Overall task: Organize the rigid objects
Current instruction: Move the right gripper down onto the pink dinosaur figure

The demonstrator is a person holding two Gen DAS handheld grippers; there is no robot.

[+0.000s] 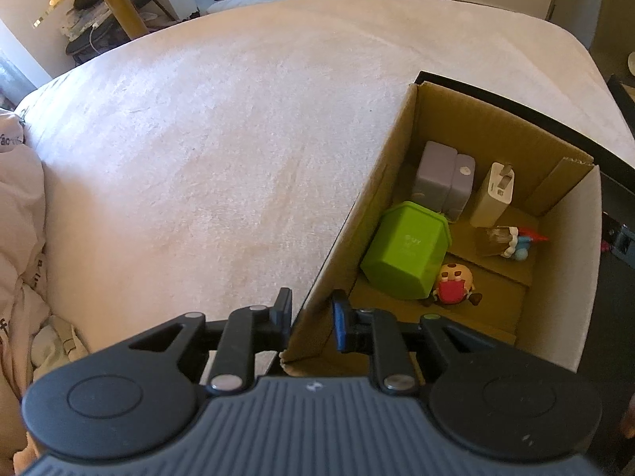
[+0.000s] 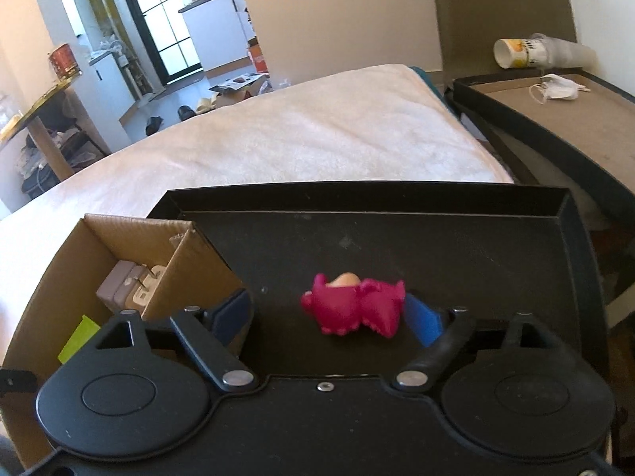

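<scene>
Right wrist view: right gripper (image 2: 327, 315) released, jaws wide; pink figurine (image 2: 353, 309) lies between the pads on the black tray (image 2: 456, 246), untouched. Left gripper (image 1: 311, 317) clenched on the wall of the cardboard box (image 1: 381, 198). At 1 o'clock inside, green container (image 1: 406, 254), writing unreadable. Beyond, pale bedspread (image 1: 218, 139).

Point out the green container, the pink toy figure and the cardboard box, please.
green container (image 1: 406, 248): left wrist view, on its broad upper side.
pink toy figure (image 2: 349, 309): right wrist view, on its body.
cardboard box (image 1: 373, 202): left wrist view, on its left inner wall.
</scene>
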